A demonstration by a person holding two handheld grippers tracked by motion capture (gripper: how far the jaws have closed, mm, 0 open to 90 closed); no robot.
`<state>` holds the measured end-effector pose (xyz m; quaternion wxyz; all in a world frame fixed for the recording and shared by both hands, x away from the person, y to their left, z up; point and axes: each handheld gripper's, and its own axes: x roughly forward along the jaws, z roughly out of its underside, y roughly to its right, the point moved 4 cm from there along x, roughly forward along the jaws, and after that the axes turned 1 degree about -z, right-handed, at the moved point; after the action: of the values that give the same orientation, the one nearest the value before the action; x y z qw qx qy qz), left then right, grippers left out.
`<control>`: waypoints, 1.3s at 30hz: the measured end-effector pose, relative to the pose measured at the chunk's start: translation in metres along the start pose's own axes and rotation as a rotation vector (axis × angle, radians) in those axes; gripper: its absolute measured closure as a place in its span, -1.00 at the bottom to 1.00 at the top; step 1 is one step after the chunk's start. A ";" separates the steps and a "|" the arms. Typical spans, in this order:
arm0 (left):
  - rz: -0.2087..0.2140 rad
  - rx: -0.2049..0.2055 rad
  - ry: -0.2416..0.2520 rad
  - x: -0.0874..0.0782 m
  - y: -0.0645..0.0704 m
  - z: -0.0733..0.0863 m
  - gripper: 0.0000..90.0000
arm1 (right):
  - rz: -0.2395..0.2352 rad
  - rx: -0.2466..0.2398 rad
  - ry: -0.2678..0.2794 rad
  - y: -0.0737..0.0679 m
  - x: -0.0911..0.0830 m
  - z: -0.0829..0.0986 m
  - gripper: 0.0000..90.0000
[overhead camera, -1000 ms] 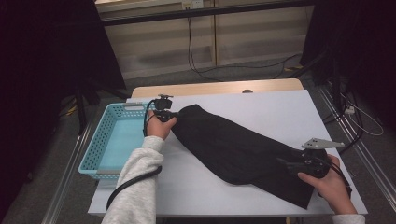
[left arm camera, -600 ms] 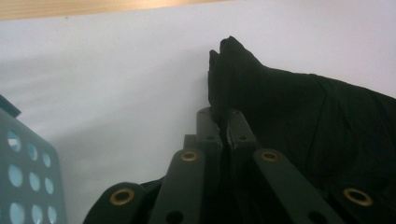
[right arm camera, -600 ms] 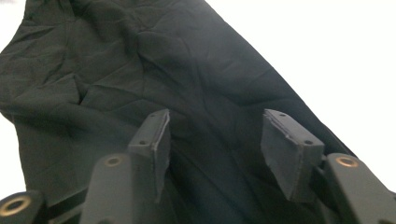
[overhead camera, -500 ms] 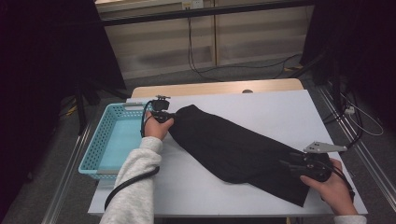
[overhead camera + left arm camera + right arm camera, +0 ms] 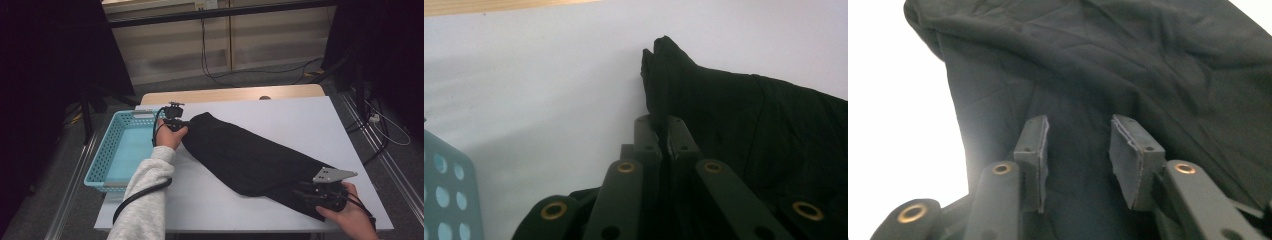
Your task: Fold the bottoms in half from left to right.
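Observation:
A long black garment (image 5: 250, 159) lies diagonally across the white table (image 5: 280, 115), from upper left to lower right. My left gripper (image 5: 181, 123) is at its upper left end, shut on a fold of the black cloth (image 5: 663, 85) that stands up between the jaws. My right gripper (image 5: 305, 192) sits at the lower right end of the garment. In the right gripper view its jaws are open over the black cloth (image 5: 1088, 75), with the gripper (image 5: 1078, 150) just above the fabric and nothing pinched.
A light blue perforated basket (image 5: 107, 150) stands at the table's left edge, right beside my left hand; its corner (image 5: 446, 190) is seen in the left gripper view. Bare white table lies above and below the garment. Cables run on the floor behind.
The right gripper has shifted slightly down along the garment's lower right end. The left gripper keeps its hold at the upper left.

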<state>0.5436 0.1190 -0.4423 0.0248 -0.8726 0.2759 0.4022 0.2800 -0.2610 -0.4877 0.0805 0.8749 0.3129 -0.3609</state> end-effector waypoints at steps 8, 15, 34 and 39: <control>-0.011 -0.007 0.003 -0.002 -0.001 -0.001 0.91 | -0.044 0.003 -0.032 0.005 -0.009 0.006 1.00; -0.014 -0.017 -0.002 -0.001 -0.003 0.000 0.91 | -0.055 0.014 -0.040 0.013 -0.017 0.011 0.97; -0.019 -0.020 -0.004 -0.005 -0.004 -0.001 0.91 | 0.011 -0.018 0.032 0.005 0.020 -0.016 0.00; -0.019 -0.025 -0.012 -0.006 -0.007 -0.001 0.91 | -0.059 -0.042 0.011 -0.005 0.017 -0.012 0.01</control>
<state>0.5449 0.1273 -0.4383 0.0194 -0.8730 0.2621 0.4107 0.2934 -0.2444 -0.4900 0.0863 0.8654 0.3465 -0.3515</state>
